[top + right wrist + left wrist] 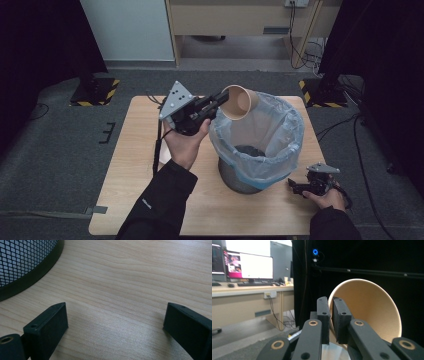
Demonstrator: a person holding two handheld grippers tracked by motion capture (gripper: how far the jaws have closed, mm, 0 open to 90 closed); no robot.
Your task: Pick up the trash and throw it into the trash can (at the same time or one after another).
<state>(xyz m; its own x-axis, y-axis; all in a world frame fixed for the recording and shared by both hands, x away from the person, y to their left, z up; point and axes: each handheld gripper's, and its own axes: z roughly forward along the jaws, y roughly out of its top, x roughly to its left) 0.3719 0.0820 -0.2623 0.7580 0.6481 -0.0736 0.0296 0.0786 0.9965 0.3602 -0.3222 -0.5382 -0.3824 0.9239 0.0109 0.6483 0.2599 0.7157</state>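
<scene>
At about five o'clock on the wooden counter, nearest the person, the right tool rested low on the surface beside the base of the bin, held in the right hand; in the right gripper view its two black jaws stood wide apart with bare wood grain between them, and the dark mesh wall of the waste bin curved past at ten o'clock. Farther in, the bin stood right of the counter's centre, lined with a translucent pale blue plastic bag whose edge was folded over the rim and whose mouth lay open, showing a dark bottom. The left forearm, in a dark sleeve, reached up from six o'clock to the left hand, which held the left tool raised above the counter at the bin's ten o'clock, its grey three-cornered plate facing up and a cable hanging beneath it. That tool was clamped on the rim of a tan paper cup, which lay tipped on its side over the bin's far left rim, its open mouth turned toward the camera. In the left gripper view the jaws stood nearly together with the cup's wall pinched between them, and the cup's pale interior opened toward the lens. Beyond, at twelve o'clock past the counter, lay grey carpet, black curtains on both sides, and a light wooden desk; the left gripper view showed a lit monitor and a keyboard on a desk at the far left.
</scene>
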